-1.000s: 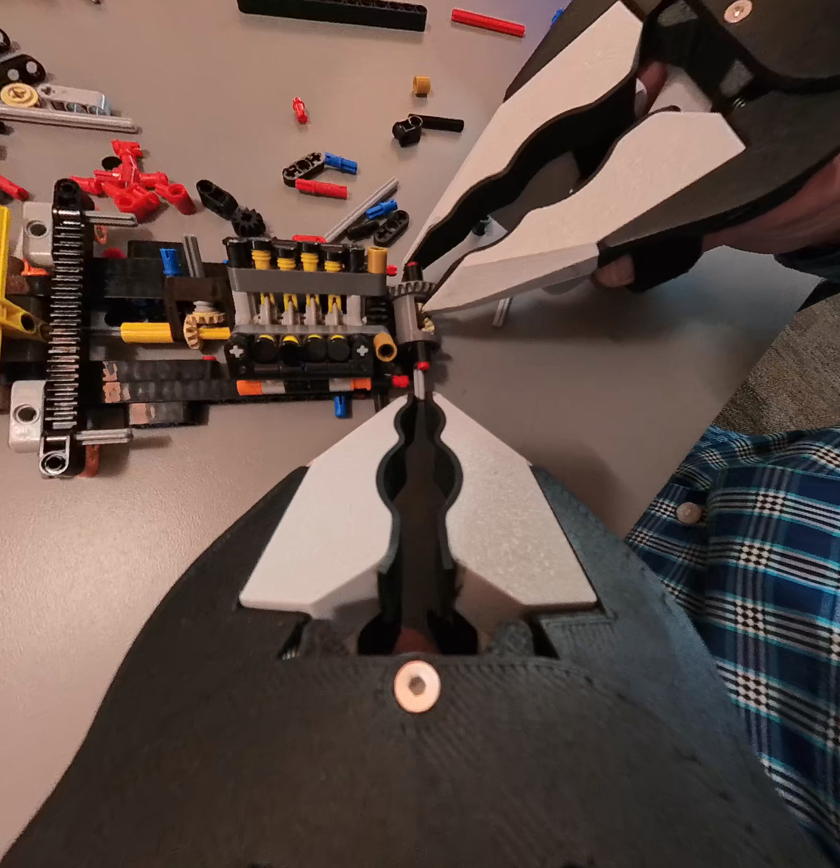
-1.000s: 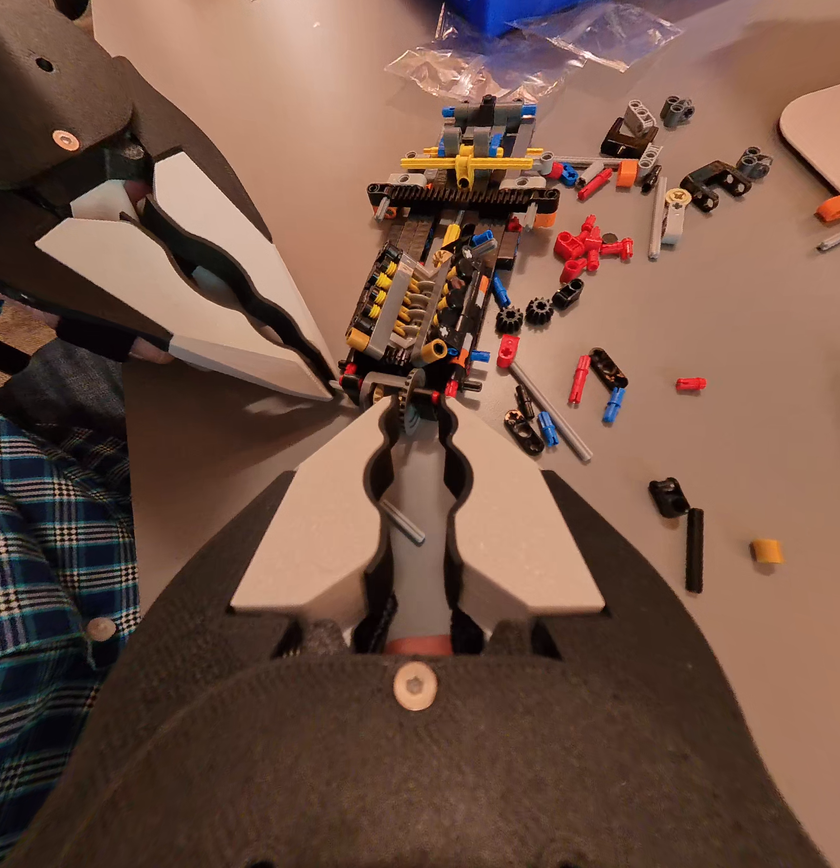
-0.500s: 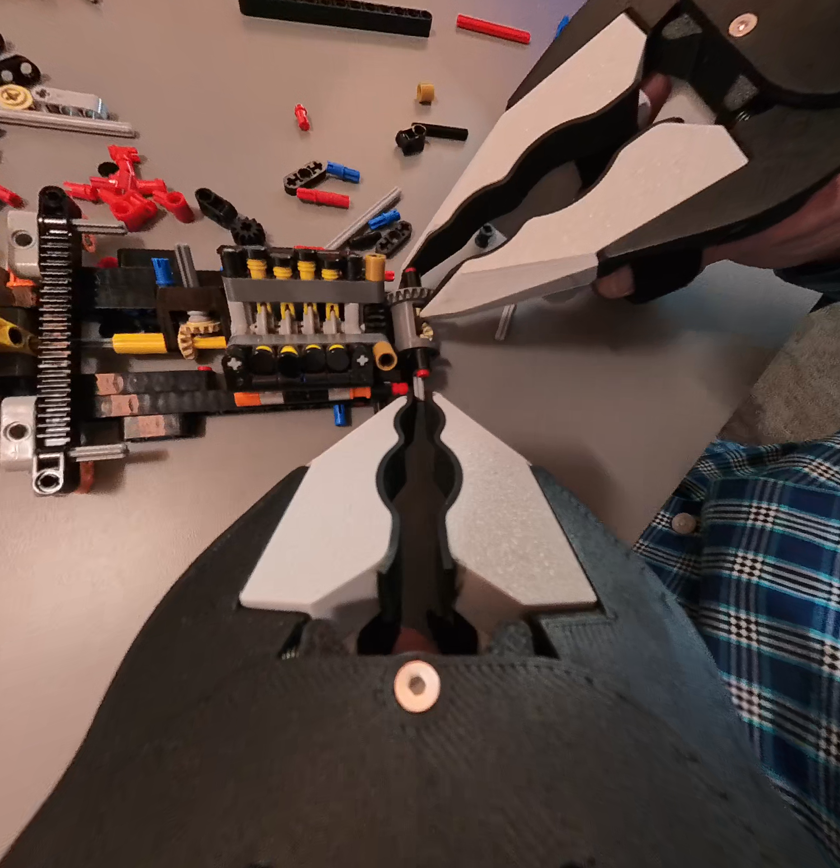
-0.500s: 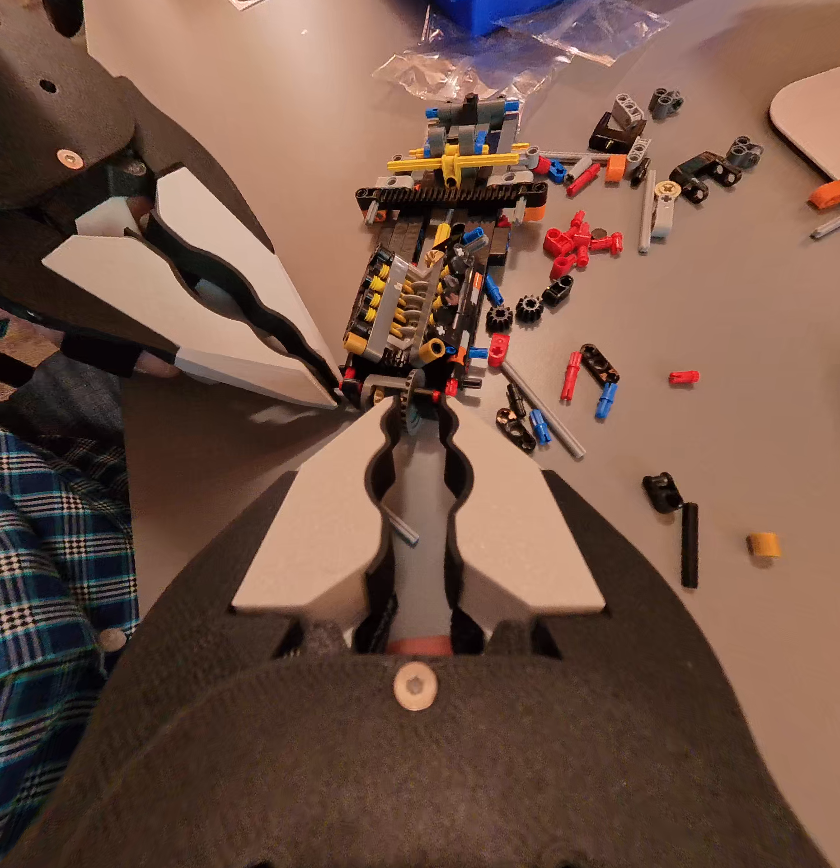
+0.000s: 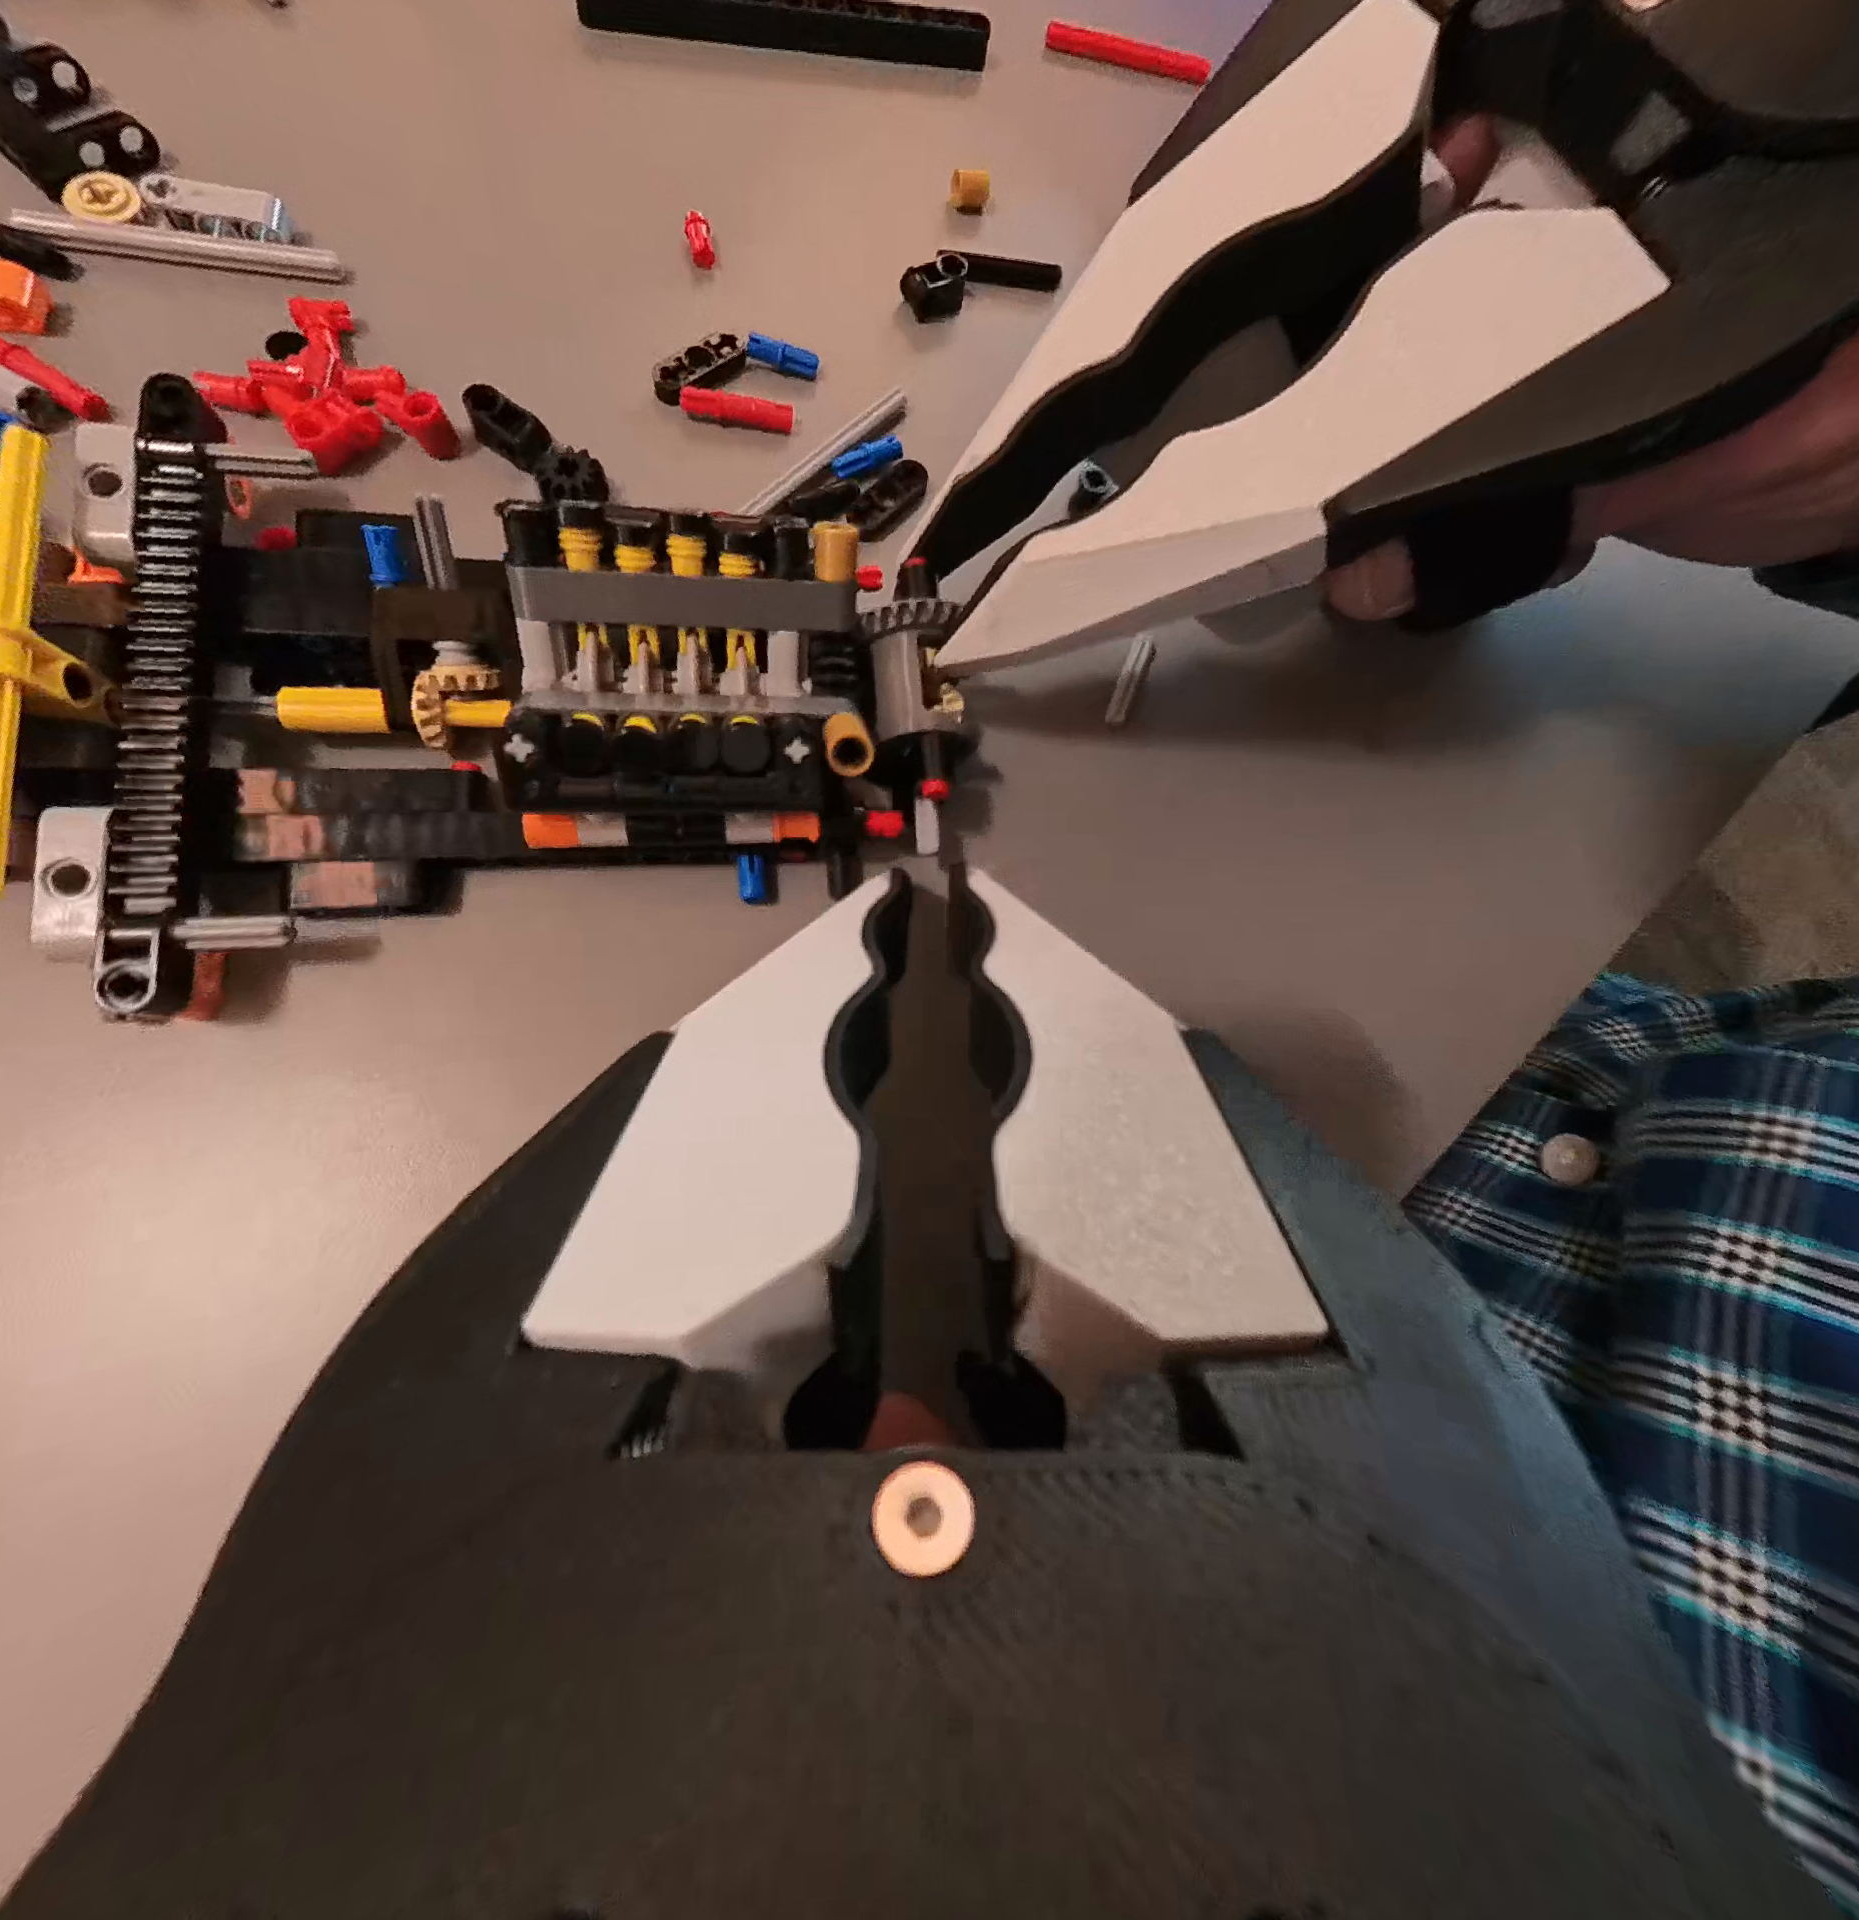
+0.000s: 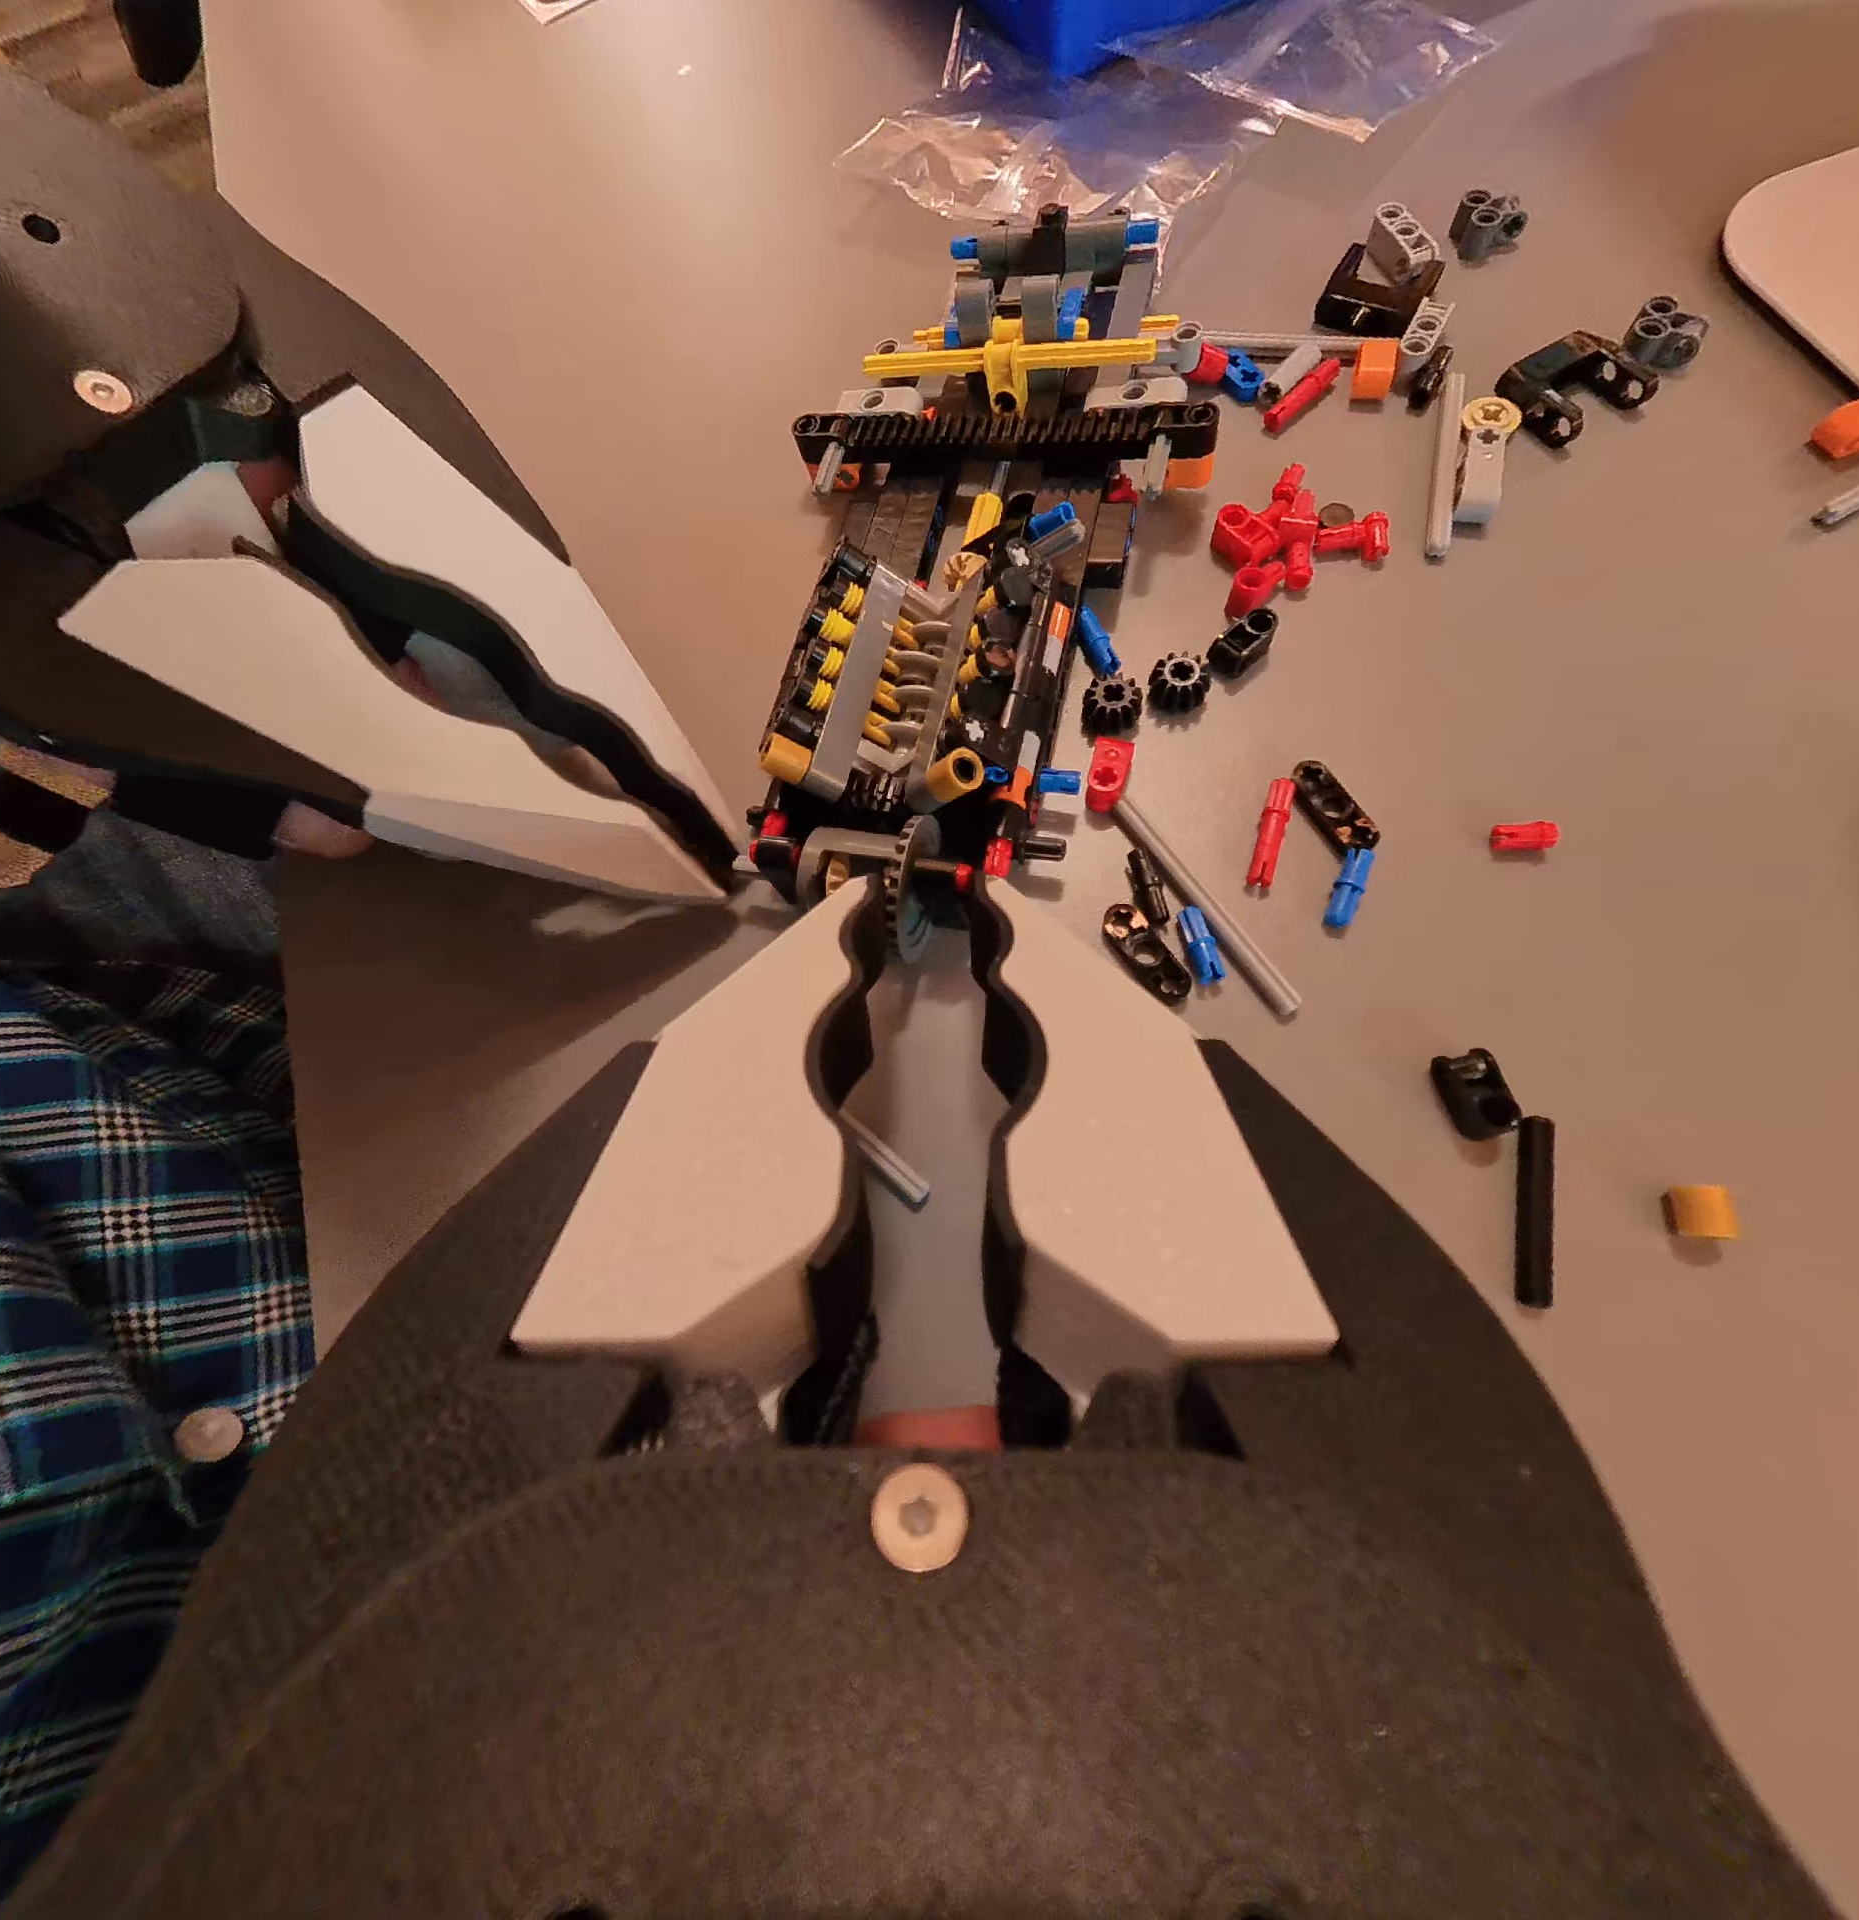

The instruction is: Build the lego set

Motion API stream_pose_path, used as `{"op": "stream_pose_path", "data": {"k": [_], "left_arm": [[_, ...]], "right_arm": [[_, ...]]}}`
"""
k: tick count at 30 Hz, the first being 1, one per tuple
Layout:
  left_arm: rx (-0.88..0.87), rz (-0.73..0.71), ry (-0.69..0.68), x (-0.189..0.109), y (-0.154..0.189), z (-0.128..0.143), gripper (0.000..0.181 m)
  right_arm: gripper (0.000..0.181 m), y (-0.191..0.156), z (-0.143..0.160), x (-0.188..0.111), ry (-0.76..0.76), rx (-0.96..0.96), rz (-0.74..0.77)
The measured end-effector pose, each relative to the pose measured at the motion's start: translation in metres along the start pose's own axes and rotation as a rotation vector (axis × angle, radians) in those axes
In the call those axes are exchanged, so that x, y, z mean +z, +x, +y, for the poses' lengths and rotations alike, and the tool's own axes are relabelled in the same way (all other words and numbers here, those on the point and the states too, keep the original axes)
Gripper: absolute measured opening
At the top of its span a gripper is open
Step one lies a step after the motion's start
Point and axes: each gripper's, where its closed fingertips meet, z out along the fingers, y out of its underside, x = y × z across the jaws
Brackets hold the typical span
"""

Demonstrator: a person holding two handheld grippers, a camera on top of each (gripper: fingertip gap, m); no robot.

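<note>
Lying on the grey surface [image 6: 592,260], lego model [image 6: 966,644] occupies the 12 o'clock field of the right wrist view, gear [image 6: 909,883] at its near end. Right tongs [image 6: 920,899]: parted, fingertips straddling that gear, grip not discernible; left tongs [image 5: 930,883]: narrowly parted around a thin grey axle [image 5: 927,826] projecting from the model's end, contact uncertain. Loose items at 2 to 4 o'clock in the right wrist view: red connectors [image 6: 1289,540], two black gears [image 6: 1143,691], tan bush [image 6: 1699,1210], clear bags [image 6: 1091,135] at 12.
</note>
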Motion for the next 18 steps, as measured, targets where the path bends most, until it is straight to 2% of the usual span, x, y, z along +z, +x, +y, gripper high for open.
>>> {"op": "stream_pose_path", "data": {"k": [3,18], "left_arm": [[0.009,-0.011,-0.008,0.0023,0.0011,-0.0002,0.0],[0.002,-0.008,-0.014,0.0043,0.0015,-0.0015,0.0]], "right_arm": [[0.013,-0.0004,0.0001,0.0001,-0.001,-0.005,0.001],[0.014,-0.0004,0.0006,0.0008,-0.006,0.012,-0.018]]}}
